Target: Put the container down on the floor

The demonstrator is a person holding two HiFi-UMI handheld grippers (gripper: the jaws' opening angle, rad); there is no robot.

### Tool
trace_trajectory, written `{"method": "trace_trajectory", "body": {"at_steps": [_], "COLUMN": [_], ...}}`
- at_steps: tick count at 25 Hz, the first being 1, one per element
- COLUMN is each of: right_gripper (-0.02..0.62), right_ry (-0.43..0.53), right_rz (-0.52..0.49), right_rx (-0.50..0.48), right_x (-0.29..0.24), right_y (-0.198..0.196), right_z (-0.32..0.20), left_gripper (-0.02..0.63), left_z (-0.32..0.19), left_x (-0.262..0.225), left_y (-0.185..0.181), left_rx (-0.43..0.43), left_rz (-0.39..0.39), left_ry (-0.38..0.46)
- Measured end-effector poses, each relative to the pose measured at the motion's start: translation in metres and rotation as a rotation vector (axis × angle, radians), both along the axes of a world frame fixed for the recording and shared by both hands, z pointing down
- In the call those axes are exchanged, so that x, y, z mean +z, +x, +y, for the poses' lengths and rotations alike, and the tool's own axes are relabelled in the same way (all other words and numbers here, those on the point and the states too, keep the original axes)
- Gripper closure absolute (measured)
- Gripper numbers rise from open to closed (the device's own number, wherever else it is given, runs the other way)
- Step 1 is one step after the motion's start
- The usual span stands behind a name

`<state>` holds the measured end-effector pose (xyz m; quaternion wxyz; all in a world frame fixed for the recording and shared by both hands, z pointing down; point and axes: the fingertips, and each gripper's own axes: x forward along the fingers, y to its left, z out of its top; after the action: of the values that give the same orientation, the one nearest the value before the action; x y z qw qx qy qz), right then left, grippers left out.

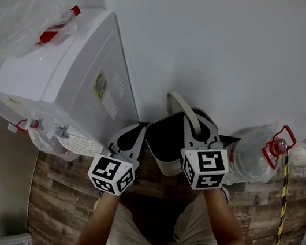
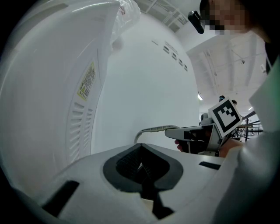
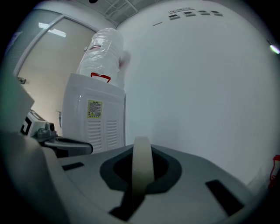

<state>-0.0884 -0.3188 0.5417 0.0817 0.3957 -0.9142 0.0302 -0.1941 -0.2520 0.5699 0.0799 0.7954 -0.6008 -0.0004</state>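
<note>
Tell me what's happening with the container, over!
Right tool shut on handle; left tool shut. Container hangs by the wall, touchdown unclear. Water dispenser left, water bottle right.

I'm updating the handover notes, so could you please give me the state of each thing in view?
Container: upright, open-topped, held by its handle.
Handle: raised, clamped in the right gripper.
Right gripper: shut on the handle.
Left gripper: jaws together, nothing seen between them.
Spare bottle: lying on its side on the floor, capped.
Top bottle: standing on the dispenser, wrapped in plastic.
</note>
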Motion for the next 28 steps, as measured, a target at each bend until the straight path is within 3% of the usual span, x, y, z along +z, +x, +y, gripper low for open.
{"method": "trace_trajectory", "body": {"at_steps": [18,28], "right_gripper": [0.565,0.565], "right_ry": [0.022,-0.033], "right_rz": [0.008,0.063], "right_rx": [-0.006,-0.015], "right_x": [0.036,0.061], "right_y": [0.014,0.013], "right_z": [0.018,0.019], "left_gripper": [0.591,0.591], "left_z": [0.005,0.003], "left_x": [0.034,0.050], "left_y": [0.014,0.025], "left_rx": [0.030,0.062], "left_rz": [0.034,0.041], "left_ry": [0.035,0.009]}}
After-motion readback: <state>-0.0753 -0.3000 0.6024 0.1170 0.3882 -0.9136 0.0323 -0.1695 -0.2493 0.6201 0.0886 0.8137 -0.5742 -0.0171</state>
